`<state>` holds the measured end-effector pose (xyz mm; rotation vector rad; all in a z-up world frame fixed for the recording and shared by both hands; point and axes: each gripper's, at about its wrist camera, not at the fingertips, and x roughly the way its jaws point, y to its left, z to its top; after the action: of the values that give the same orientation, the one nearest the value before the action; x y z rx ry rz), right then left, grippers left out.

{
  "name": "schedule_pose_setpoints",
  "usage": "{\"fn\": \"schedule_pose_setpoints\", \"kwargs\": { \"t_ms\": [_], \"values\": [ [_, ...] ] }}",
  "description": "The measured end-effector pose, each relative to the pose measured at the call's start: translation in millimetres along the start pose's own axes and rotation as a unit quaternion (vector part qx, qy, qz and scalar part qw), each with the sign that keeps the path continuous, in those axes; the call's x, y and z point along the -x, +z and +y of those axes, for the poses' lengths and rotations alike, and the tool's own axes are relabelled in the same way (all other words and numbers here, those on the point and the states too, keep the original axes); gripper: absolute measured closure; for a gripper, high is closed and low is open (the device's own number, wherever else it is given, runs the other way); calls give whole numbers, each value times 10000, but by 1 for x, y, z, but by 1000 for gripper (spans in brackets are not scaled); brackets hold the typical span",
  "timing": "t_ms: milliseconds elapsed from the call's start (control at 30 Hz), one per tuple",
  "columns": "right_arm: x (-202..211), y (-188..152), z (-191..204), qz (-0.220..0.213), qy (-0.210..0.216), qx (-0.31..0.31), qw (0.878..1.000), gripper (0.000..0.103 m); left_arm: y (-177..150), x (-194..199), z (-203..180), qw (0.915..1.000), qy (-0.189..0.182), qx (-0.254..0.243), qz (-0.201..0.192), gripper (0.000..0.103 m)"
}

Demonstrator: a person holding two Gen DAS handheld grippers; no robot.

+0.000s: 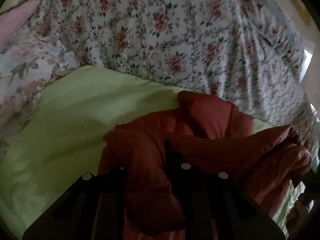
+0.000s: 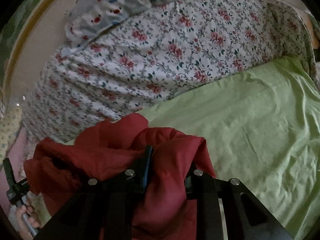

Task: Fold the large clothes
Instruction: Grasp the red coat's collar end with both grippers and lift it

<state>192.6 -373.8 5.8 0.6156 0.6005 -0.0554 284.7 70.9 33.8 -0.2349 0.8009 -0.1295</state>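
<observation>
A dark red padded garment (image 1: 210, 120) is bunched over a light green sheet (image 1: 70, 130). My left gripper (image 1: 148, 160) is shut on a fold of the red garment, which fills the space between its fingers. In the right wrist view the same red garment (image 2: 104, 148) hangs crumpled, and my right gripper (image 2: 166, 160) is shut on another fold of it, held above the green sheet (image 2: 260, 130). The fingertips of both grippers are partly hidden by the cloth.
A bulky flower-print quilt (image 1: 170, 30) lies piled behind the green sheet; it also shows in the right wrist view (image 2: 170, 50). A pale blue bear-print cloth (image 2: 120, 6) lies on top of it. A pink pillow (image 1: 16, 24) sits far left. The other hand and gripper handle (image 2: 18, 196) show low left.
</observation>
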Motion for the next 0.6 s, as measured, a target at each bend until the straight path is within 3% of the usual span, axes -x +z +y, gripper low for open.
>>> {"fn": "schedule_pose_setpoints", "kwargs": {
  "t_ms": [367, 600],
  "values": [
    [-74, -8, -13, 239, -388, 80, 9989, 81, 10, -66, 3, 9996, 129, 144, 211, 85],
    [-98, -15, -17, 230, -488, 37, 9985, 80, 12, -64, 3, 9997, 85, 157, 184, 83]
  ]
}}
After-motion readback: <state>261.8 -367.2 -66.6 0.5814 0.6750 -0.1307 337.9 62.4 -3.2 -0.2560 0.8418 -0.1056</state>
